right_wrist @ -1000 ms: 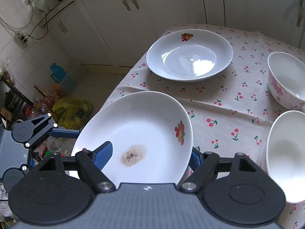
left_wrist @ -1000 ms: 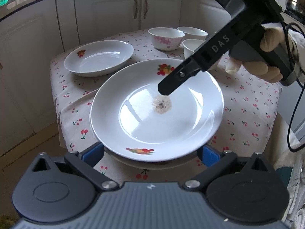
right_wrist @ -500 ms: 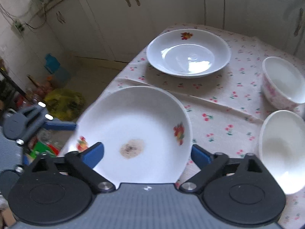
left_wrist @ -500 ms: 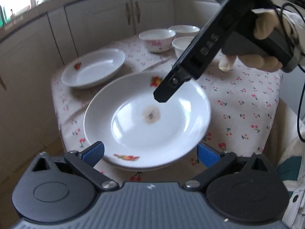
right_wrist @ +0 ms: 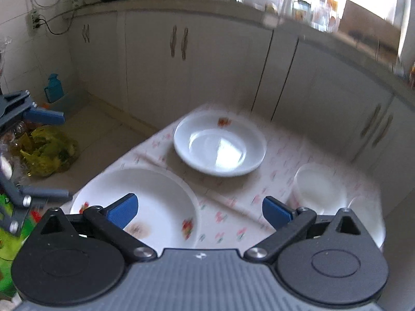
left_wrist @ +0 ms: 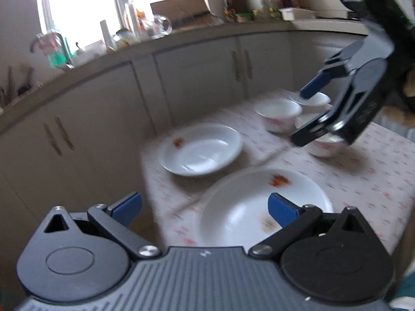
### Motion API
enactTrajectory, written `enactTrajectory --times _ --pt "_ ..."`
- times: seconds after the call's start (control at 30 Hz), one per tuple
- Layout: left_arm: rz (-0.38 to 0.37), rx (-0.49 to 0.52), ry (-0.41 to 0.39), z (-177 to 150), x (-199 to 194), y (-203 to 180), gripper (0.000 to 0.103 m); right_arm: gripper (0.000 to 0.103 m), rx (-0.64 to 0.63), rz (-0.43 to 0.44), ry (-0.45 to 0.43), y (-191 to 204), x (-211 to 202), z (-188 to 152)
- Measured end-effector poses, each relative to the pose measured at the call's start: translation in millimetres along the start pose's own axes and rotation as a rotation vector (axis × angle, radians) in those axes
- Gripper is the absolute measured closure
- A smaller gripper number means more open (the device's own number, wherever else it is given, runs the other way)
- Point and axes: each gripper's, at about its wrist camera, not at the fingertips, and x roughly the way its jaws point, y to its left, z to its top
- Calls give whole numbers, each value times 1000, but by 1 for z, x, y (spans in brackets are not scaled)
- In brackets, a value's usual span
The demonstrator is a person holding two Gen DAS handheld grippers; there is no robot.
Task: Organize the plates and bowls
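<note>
On the cherry-print tablecloth (right_wrist: 233,207), my wide-open right gripper (right_wrist: 198,211) hangs above the stained plate (right_wrist: 155,202); the clean plate (right_wrist: 220,147) probably lies straight ahead.

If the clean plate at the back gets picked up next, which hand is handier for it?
Probably the right. In its own view the right hand-held gripper is open, empty and aimed almost straight at the clean plate. The left hand-held gripper, also open, sits over the stained plate, with the clean one off-centre.
</note>
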Motion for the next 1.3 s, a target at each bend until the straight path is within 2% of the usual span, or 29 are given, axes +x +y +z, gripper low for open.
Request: enactTrajectory --times 0.17,0.27,0.33,0.4,0.47,0.63,0.7,0.9,1.07,1.13,1.3 --pt "54 -27 -24 18 23 35 1 0 0 -17 -67 -28 -1 35" --pt "53 -15 -24 24 43 49 1 0 64 26 -49 -49 12 54" --pt "37 6 -7 27 63 58 1 0 112 57 -5 -64 28 64" --pt "3 14 11 28 85 67 1 0 151 75 40 -75 45 72" --pt "-20 17 36 28 104 72 1 0 198 53 77 -87 65 80" --pt "-134 37 93 25 151 84 1 0 249 44 203 -100 117 92" --pt "-147 51 108 21 163 85 1 0 272 54 243 -101 131 92" --pt "-252 91 144 9 190 84 1 1 335 90 320 -114 174 90" --pt "-317 96 171 2 215 87 1 9 410 125 370 -126 207 89" --pt "-337 104 173 1 221 88 3 18 430 134 394 -130 220 89" --pt "-391 128 171 0 235 88 3 20 429 129 419 -134 243 90"
